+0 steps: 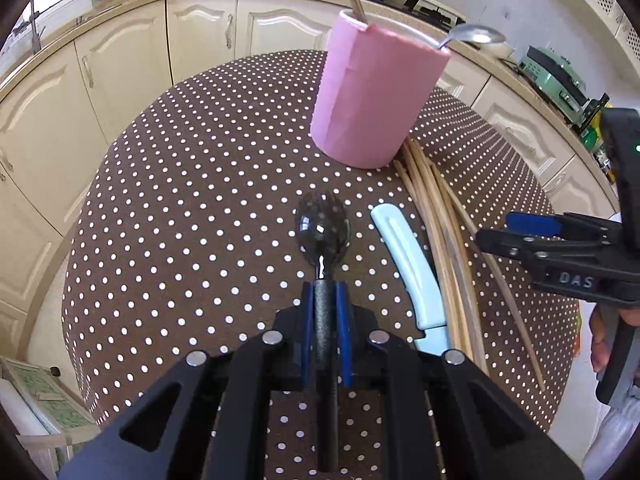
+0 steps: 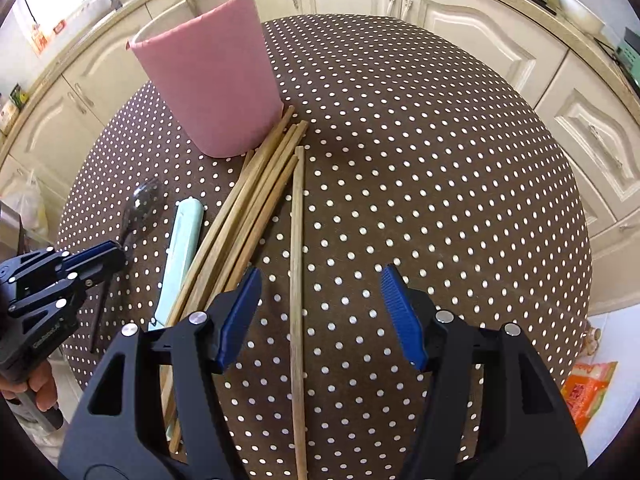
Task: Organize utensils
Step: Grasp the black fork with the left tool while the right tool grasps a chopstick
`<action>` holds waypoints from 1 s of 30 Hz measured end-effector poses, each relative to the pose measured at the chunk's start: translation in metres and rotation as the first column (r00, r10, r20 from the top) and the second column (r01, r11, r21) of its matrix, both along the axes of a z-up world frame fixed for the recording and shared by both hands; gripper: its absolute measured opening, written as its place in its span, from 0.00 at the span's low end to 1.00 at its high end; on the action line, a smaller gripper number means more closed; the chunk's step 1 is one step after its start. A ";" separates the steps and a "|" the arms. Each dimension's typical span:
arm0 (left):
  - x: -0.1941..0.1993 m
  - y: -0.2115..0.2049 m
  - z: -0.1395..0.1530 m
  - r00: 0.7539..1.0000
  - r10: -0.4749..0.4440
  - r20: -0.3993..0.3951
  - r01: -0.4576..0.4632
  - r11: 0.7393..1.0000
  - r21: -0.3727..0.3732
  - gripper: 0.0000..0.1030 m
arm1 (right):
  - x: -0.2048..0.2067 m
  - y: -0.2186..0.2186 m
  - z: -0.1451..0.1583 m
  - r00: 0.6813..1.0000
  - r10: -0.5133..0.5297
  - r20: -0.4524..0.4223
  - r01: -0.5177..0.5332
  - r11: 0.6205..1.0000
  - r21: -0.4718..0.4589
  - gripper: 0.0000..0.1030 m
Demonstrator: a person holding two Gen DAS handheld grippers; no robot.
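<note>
Left gripper (image 1: 326,300): blue pads pressed together on the neck of the black spoon (image 1: 322,228), just behind the bowl. The spoon lies flat on the polka-dot tablecloth (image 1: 180,220), bowl pointing toward the pink utensil holder (image 1: 372,96). Grip looks centred, handle running back between the fingers.

Right gripper (image 2: 320,312): jaws spread, nothing between the pads but cloth and one loose chopstick (image 2: 297,280) lying lengthwise under the gap. The chopstick bundle (image 2: 248,204) fans out just beside it, far ends touching the holder's base.

Light-blue knife handle (image 1: 404,260) lies between spoon and chopsticks, close to the spoon but apart from it.

Holder stands upright at the far side of the table; a wooden stick and a metal spoon (image 1: 476,36) already stand in it.

Step in hand, as I judge it: lift the black spoon and put it in the holder.

- Lift straight up first, so the bowl clears the knife handle.
- A grip this near the bowl leaves a long handle hanging; tip it handle-down over the rim.
- Avoid knocking the holder; it may tip.
- Right gripper should settle squarely across the lone chopstick before pinching, not catching the bundle.
</note>
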State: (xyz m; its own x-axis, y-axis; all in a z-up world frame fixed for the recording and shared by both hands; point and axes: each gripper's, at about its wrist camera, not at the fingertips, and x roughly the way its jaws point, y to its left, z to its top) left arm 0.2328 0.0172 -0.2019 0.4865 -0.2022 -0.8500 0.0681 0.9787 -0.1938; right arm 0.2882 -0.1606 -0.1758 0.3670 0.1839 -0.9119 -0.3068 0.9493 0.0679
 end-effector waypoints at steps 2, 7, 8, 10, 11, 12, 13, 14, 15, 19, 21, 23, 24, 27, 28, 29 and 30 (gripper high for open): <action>-0.001 0.002 0.003 1.000 0.000 0.006 0.000 1.000 -0.006 0.11 | 0.004 0.007 -0.002 1.000 0.014 -0.019 -0.014 1.000 -0.023 0.49; -0.005 0.011 0.012 1.000 0.006 0.019 -0.006 1.000 -0.019 0.11 | 0.017 0.023 -0.007 0.998 0.038 -0.049 -0.041 0.997 -0.066 0.34; -0.007 0.011 0.014 1.000 0.006 0.024 -0.006 1.000 -0.020 0.11 | 0.018 0.026 -0.008 0.998 0.043 -0.052 -0.046 0.996 -0.076 0.34; -0.008 0.013 0.018 0.999 0.005 0.031 -0.004 1.000 -0.028 0.11 | 0.021 0.030 -0.009 0.997 0.050 -0.057 -0.055 0.994 -0.090 0.32; -0.008 0.014 0.020 0.999 0.004 0.036 -0.003 0.999 -0.032 0.11 | 0.023 0.032 -0.009 0.997 0.055 -0.062 -0.061 0.993 -0.098 0.31; -0.009 0.014 0.022 0.999 0.004 0.042 -0.003 0.999 -0.036 0.11 | 0.024 0.035 -0.010 0.996 0.060 -0.065 -0.066 0.992 -0.104 0.27; -0.009 0.015 0.024 0.999 0.005 0.047 -0.003 0.999 -0.039 0.11 | 0.025 0.038 -0.010 0.996 0.065 -0.068 -0.072 0.992 -0.107 0.19; -0.009 0.015 0.026 0.999 0.004 0.051 -0.002 0.999 -0.044 0.11 | 0.025 0.043 -0.010 0.996 0.066 -0.068 -0.073 0.991 -0.113 0.16; -0.010 0.016 0.028 0.998 0.003 0.056 -0.001 0.999 -0.049 0.11 | 0.024 0.048 -0.010 0.996 0.065 -0.068 -0.073 0.990 -0.119 0.13; -0.015 0.017 0.034 0.997 -0.001 0.072 0.005 0.999 -0.054 0.11 | 0.024 0.057 -0.010 0.997 0.054 -0.060 -0.060 0.993 -0.106 0.07; -0.018 0.018 0.038 0.997 0.000 0.083 0.004 0.998 -0.058 0.11 | 0.021 0.053 -0.006 0.998 0.042 -0.045 -0.046 0.994 -0.104 0.06; -0.021 0.019 0.041 0.995 0.003 0.095 0.003 0.998 -0.058 0.11 | 0.015 0.039 -0.002 0.999 0.028 -0.030 -0.031 0.995 -0.095 0.06; -0.022 0.019 0.043 0.995 0.005 0.102 0.001 0.998 -0.058 0.11 | 0.014 0.035 0.001 1.000 0.019 -0.020 -0.021 0.995 -0.093 0.06; -0.027 0.020 0.048 0.991 0.012 0.130 -0.006 0.999 -0.043 0.11 | 0.011 0.027 0.009 1.000 -0.008 0.020 0.010 0.996 -0.094 0.06; -0.028 0.019 0.051 0.990 0.013 0.142 -0.007 0.999 -0.038 0.11 | 0.008 0.023 0.012 0.999 -0.014 0.032 0.017 0.995 -0.095 0.06; -0.031 0.019 0.053 0.988 0.012 0.151 -0.007 0.999 -0.038 0.11 | 0.005 0.021 0.015 0.999 -0.019 0.041 0.022 0.995 -0.098 0.06; -0.031 0.018 0.054 0.988 0.012 0.155 -0.006 0.999 -0.039 0.11 | 0.003 0.019 0.019 0.998 -0.026 0.060 0.032 0.995 -0.095 0.06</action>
State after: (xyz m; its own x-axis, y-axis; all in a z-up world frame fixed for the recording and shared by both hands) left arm 0.2019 0.0356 -0.1477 0.6140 -0.2284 -0.7555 0.0917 0.9714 -0.2191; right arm 0.2915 -0.1413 -0.1571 0.4241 0.0854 -0.9016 -0.2801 0.9591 -0.0409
